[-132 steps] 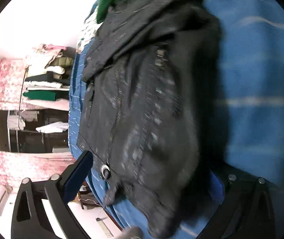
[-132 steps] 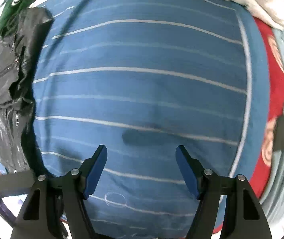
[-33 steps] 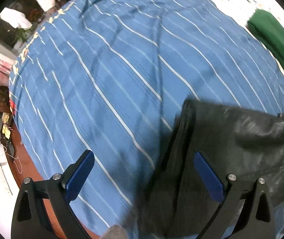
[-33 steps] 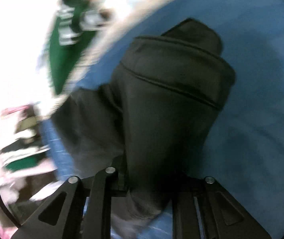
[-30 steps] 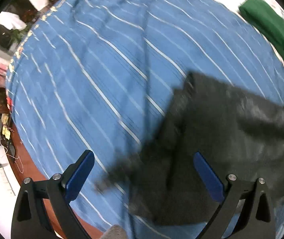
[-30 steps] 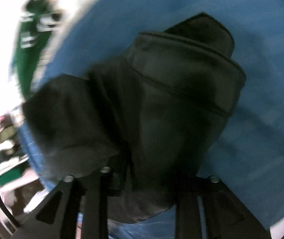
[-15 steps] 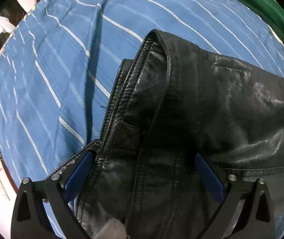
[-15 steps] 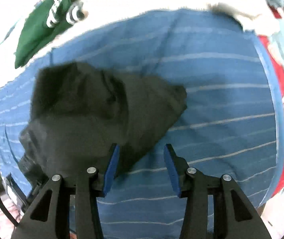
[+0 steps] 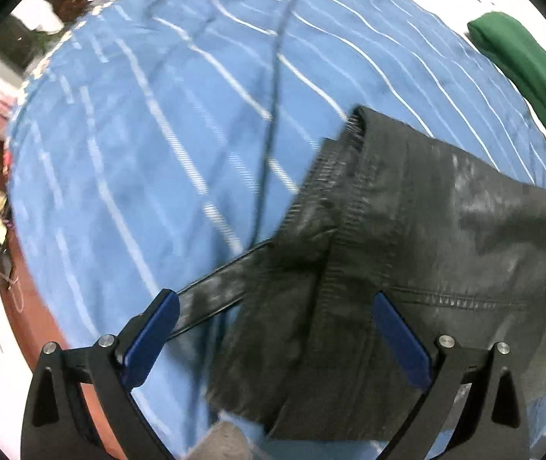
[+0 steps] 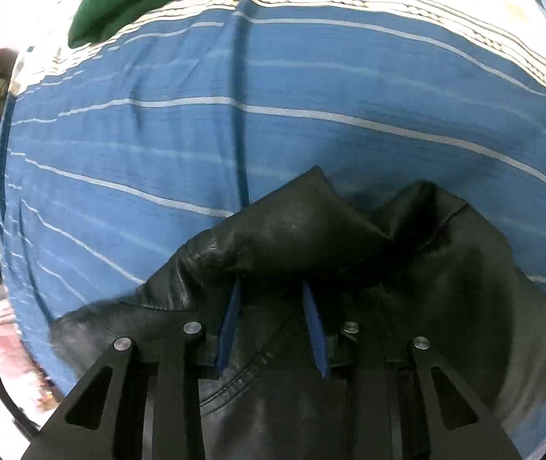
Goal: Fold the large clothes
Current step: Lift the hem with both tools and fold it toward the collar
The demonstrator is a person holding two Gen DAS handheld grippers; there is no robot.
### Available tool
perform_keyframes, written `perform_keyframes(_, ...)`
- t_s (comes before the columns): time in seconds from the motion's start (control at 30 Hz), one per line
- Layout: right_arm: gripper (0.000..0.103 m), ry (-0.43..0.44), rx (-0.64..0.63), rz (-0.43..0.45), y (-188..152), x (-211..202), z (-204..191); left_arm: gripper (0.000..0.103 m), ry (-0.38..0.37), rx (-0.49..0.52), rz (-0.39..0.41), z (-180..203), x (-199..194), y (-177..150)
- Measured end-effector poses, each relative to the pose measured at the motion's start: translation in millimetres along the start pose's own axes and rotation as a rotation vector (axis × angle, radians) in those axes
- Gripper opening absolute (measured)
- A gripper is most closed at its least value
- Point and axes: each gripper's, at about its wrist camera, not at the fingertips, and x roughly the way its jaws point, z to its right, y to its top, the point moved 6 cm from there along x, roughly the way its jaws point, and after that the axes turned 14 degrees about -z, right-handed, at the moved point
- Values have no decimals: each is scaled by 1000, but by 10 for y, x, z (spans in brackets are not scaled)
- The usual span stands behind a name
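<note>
Right now the black leather jacket (image 9: 418, 253) lies bunched on the blue striped bed sheet (image 9: 158, 122), with the right gripper (image 10: 271, 326) narrowed around a raised ridge of leather, its blue fingers (image 10: 231, 326) apparently pinching that fold. The left gripper (image 9: 273, 341) hovers spread wide and grasping nothing, one finger over the jacket's lower panel and the other over a loose strap (image 9: 219, 291) and bare sheet. The stiff, slick leather could slip from so shallow a pinch, or the trailing strap and hem could drag crooked, spoiling the fold near the green garment (image 9: 526, 73).
</note>
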Motion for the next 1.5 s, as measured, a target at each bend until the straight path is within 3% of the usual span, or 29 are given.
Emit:
perform_keyframes(0.1, 35, -3, -73, 52, -275, -357, -102, 103, 12, -9, 20, -126, -183, -41)
perform_keyframes(0.2, 32, 79, -206, 35, -588, -424, -397, 103, 37, 0, 52, -175, -310, -112)
perform_keyframes(0.27, 23, 110, -237, -3, -664, -236, -559, 103, 46, 12, 63, -84, -322, -86)
perform_keyframes(0.4, 22, 55, -202, -26, -414, 433, -703, 103, 55, 51, 76, 139, -264, 42)
perform_keyframes(0.47, 22, 99, -163, -24, -370, 438, -727, 103, 43, 79, 84, 302, -325, 42)
perform_keyframes(0.6, 22, 218, -130, -23, -600, 123, -475, 103, 13, 171, 104, 788, -446, 78)
perform_keyframes(0.67, 22, 218, -99, 28, -774, -187, -164, 103, -16, 217, 107, 1037, -433, 77)
perform_keyframes(0.77, 22, 213, -38, 63, -902, -401, 225, 103, 2, 280, 74, 1440, -220, 78)
perform_keyframes(0.87, 20, 200, -22, 22, -785, -246, 395, 103, 52, 319, 68, 1723, 27, 110)
perform_keyframes(0.93, 9, 74, -57, -33, -611, 112, 433, 103, 82, 343, 59, 1822, 185, 110)
perform_keyframes(0.97, 9, 67, -49, -45, -514, 250, 409, 103, 95, 349, 60, 1830, 237, 113)
perform_keyframes(1.13, 8, 210, 0, -104, -442, 208, 569, 103, 117, 357, 65, 1778, 124, 93)
perform_keyframes(1.2, 18, 296, 7, -70, -572, 16, 707, 103, 111, 369, 103, 1806, -33, 52)
perform_keyframes(1.27, 45, 304, 31, 22, -783, -253, 955, 103, 94, 390, 130, 1883, -113, 9)
perform_keyframes(1.33, 49, 360, 86, 121, -1095, -513, 1290, 103, 104, 412, 113, 2018, 1, 27)
perform_keyframes(1.4, 49, 402, 143, 163, -1309, -626, 1639, 103, 104, 397, 63, 2067, 296, 105)
perform_keyframes(1.5, 49, 475, 226, 176, -1481, -403, 1942, 103, 23, 345, 52, 2020, 444, 156)
